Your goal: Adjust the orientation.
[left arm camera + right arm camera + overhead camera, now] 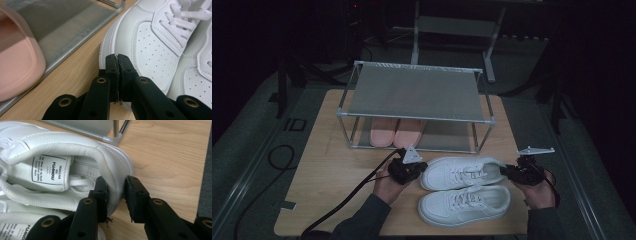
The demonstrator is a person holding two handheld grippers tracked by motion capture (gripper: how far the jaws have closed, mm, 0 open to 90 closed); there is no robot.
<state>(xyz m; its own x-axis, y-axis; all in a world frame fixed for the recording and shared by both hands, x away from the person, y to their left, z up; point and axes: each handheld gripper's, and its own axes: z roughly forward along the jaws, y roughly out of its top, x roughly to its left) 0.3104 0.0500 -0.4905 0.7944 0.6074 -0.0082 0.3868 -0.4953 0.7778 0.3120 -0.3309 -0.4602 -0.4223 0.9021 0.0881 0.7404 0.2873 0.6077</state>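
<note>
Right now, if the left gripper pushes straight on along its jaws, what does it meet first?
Probably the toe of the far sneaker. The left gripper, jaws shut, sits at the edge of its sole; whether they already touch is unclear. The pink slipper and rack lie off to the side.

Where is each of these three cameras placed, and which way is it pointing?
High view: above the person's side, looking forward and down on the table; forearms, both hands.
Left gripper view: on the left claw, facing the far sneaker toe; jaws together.
Right gripper view: on the right claw, its jaws around that sneaker's heel.
Shared: the sneaker, the rack.
</note>
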